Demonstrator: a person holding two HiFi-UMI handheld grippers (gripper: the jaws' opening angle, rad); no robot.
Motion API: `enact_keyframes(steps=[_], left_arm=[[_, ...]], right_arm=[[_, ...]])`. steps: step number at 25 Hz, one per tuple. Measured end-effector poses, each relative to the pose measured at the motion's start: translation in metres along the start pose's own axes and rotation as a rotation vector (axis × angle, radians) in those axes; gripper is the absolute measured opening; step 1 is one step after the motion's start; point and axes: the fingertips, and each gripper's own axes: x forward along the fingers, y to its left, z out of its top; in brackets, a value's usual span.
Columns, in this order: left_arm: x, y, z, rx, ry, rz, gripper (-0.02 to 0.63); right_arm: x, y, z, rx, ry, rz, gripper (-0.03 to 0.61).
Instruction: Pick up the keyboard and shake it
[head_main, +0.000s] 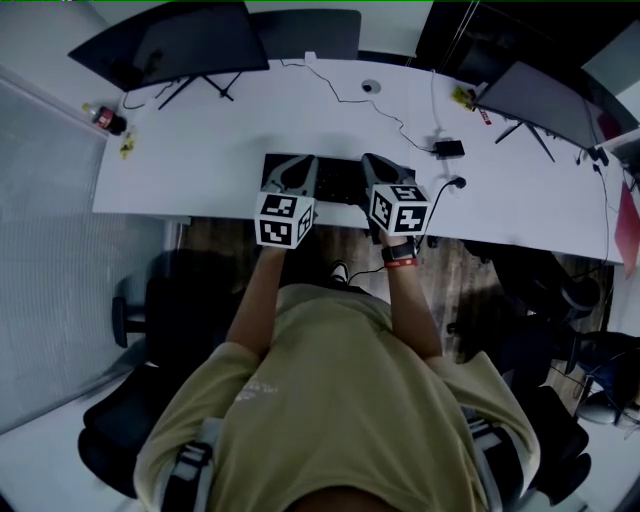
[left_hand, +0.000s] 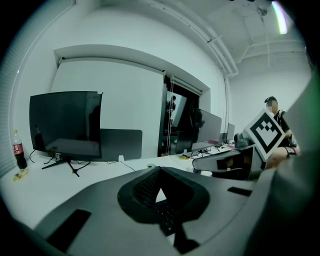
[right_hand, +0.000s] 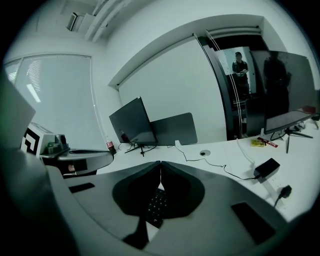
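Two grippers, left (head_main: 290, 165) and right (head_main: 380, 168), hover over the keyboard (head_main: 340, 180) at the counter (head_main: 220, 140) front edge, jaws pressed together, pinching nothing. Judgement: spread both, clamp opposite ends evenly, lift level before shaking. White counter, office room: left monitor (head_main: 175, 45), right monitor (head_main: 540, 95), bottle (head_main: 103, 117), power adapter (head_main: 449, 148).

The keyboard (head_main: 340, 181) is black, the desk (head_main: 220, 140) white, the shirt (head_main: 330, 400) pale olive, the wristband (head_main: 400, 256) red.
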Motion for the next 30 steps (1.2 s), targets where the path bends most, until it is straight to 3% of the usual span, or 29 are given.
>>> enact_keyframes(steps=[6,20,30], left_arm=[[0.0,0.002,-0.01,-0.011,0.027,-0.037,0.018],[0.013,0.047,-0.042,-0.003,0.139,-0.026,0.018],[0.032,0.065,-0.059,-0.012,0.171,-0.033,0.02]], right_arm=[[0.005,0.0,-0.006,0.008,0.013,-0.002,0.025],[0.037,-0.006,-0.028,-0.004,0.103,0.021,0.025],[0.038,-0.036,-0.054,0.012,0.173,-0.005,0.043]])
